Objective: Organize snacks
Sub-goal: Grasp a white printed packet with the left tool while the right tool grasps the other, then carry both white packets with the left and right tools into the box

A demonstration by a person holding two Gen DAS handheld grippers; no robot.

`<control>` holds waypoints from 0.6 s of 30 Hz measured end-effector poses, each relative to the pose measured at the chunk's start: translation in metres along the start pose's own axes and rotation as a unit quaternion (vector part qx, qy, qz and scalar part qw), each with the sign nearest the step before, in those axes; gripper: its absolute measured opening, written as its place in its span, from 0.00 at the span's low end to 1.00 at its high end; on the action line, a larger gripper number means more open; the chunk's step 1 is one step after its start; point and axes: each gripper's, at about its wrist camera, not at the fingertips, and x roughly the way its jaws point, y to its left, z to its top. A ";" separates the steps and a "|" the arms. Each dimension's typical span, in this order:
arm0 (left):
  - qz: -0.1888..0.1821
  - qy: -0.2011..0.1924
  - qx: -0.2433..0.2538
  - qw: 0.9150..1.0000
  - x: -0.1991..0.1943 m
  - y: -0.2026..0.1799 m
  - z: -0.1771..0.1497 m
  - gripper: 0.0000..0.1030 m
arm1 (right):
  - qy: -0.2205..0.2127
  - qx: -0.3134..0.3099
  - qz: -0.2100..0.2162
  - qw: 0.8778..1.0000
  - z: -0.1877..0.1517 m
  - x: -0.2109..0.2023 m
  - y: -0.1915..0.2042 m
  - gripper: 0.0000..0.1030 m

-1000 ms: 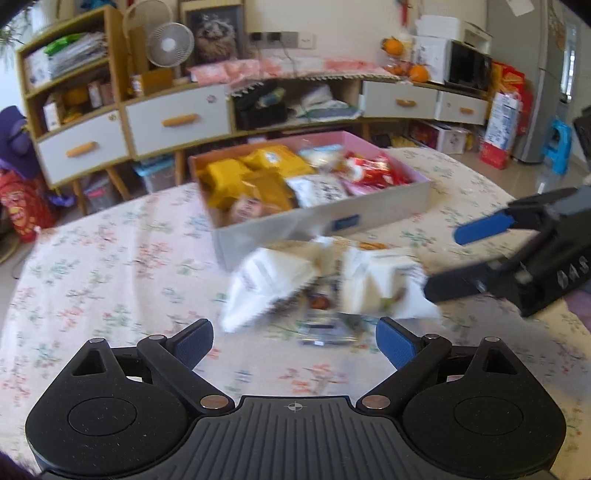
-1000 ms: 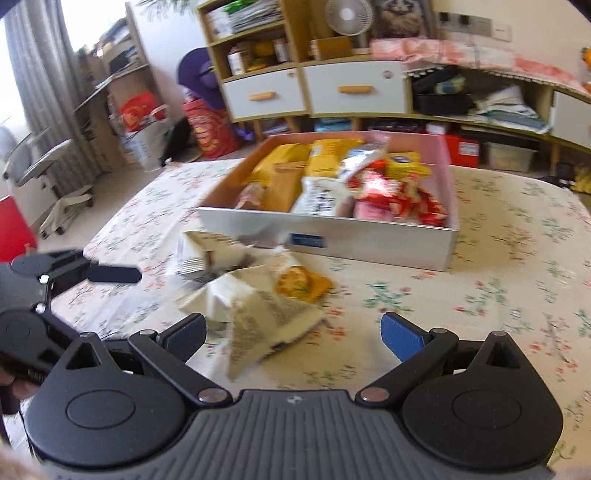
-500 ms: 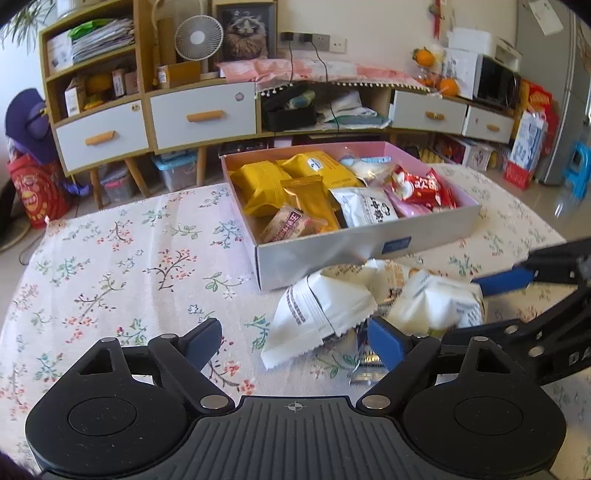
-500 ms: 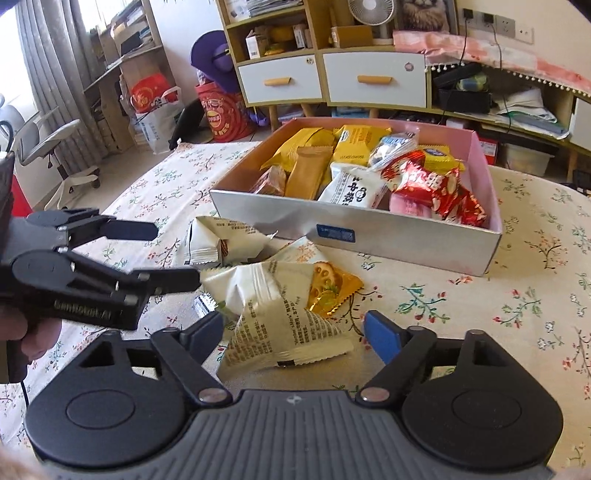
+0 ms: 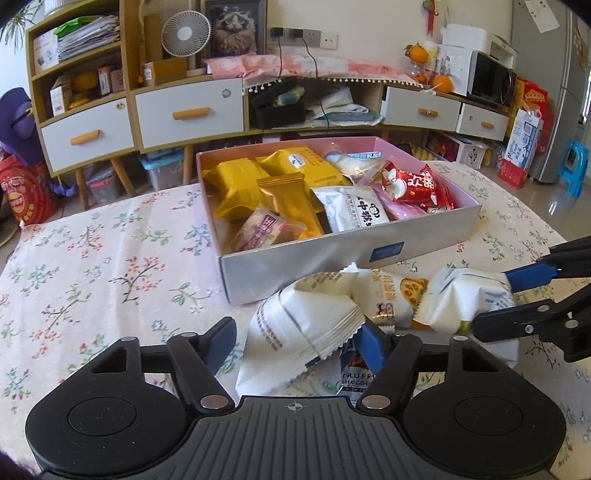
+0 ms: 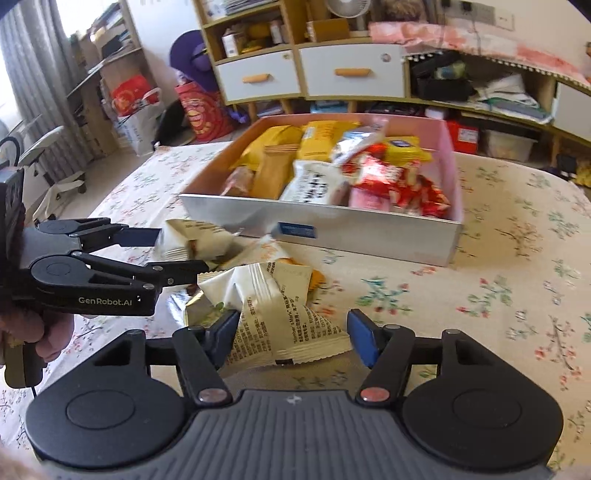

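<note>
Left wrist view
- My left gripper (image 5: 297, 341): I have just been closing these jaws from wide to about half-way. A white snack packet (image 5: 301, 332) lies between them. The right-hand pad touches its crimped edge, the left-hand pad stands clear of it, so I call this not yet a grip.
- Under the jaws: a dark chocolate wrapper (image 5: 356, 373) peeks out beneath that packet, close to the right-hand pad.
- Beyond the jaws: an orange-printed packet (image 5: 393, 299), then the snack box (image 5: 295, 266), already well filled.
- Right of the jaws: my right gripper (image 5: 498, 299) has a second white packet (image 5: 467, 299) between its fingers.

Right wrist view
- My right gripper (image 6: 291, 334): these jaws have also just been closing. The second white packet (image 6: 284, 314) sits between them; the left-hand pad is against it, while a sliver of cloth shows at the right-hand pad. I judge it not clamped yet.
- Left of the jaws: my left gripper (image 6: 173, 251) flanks its packet (image 6: 195, 242).
- Meaning for the task: both hands are about to pick up, and the box just ahead is the likely drop.

Surface and room
- Surface: a floral tablecloth (image 5: 110, 258), soft and faintly rumpled.
- Room: a drawer cabinet (image 5: 184, 114) behind the table, and a small fan (image 5: 186, 35) on top.
</note>
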 end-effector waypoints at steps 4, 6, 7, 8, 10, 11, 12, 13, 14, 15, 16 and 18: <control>0.003 0.004 -0.001 1.000 0.005 -0.005 0.001 0.52 | 0.003 0.002 -0.009 1.000 -0.002 0.000 -0.006 0.59; 0.011 0.007 -0.002 1.000 0.006 -0.007 0.000 0.47 | 0.002 0.004 -0.009 1.000 -0.001 0.000 -0.008 0.59; 0.016 0.010 -0.003 1.000 0.007 -0.008 0.000 0.43 | 0.002 0.004 -0.010 1.000 -0.002 -0.001 -0.008 0.59; 0.018 0.012 -0.005 1.000 0.006 -0.008 0.000 0.43 | 0.002 0.004 -0.011 1.000 -0.001 -0.001 -0.008 0.58; 0.021 0.016 -0.016 1.000 0.005 -0.008 0.001 0.43 | 0.002 0.005 -0.014 1.000 -0.001 -0.001 -0.009 0.58; 0.022 0.020 -0.020 0.999 0.004 -0.007 0.001 0.43 | 0.003 0.006 -0.014 1.000 0.000 -0.001 -0.009 0.58; 0.023 0.023 -0.023 0.999 0.003 -0.008 0.002 0.42 | 0.003 0.008 -0.015 1.000 0.000 -0.001 -0.010 0.58; 0.023 0.025 -0.026 0.999 0.002 -0.008 0.002 0.42 | 0.004 0.008 -0.017 1.000 0.001 -0.001 -0.010 0.58; 0.024 0.027 -0.029 0.999 0.001 -0.007 0.002 0.42 | 0.003 0.009 -0.019 1.000 0.001 -0.002 -0.011 0.58; 0.026 0.030 -0.032 0.999 0.000 -0.007 0.002 0.42 | 0.002 0.012 -0.020 1.000 0.001 -0.003 -0.011 0.58; 0.028 0.032 -0.035 0.998 -0.002 -0.006 0.002 0.42 | 0.001 0.015 -0.019 1.000 0.002 -0.004 -0.012 0.58; 0.031 0.033 -0.045 0.998 -0.005 -0.004 0.002 0.42 | -0.002 0.021 -0.017 1.000 0.003 -0.006 -0.014 0.58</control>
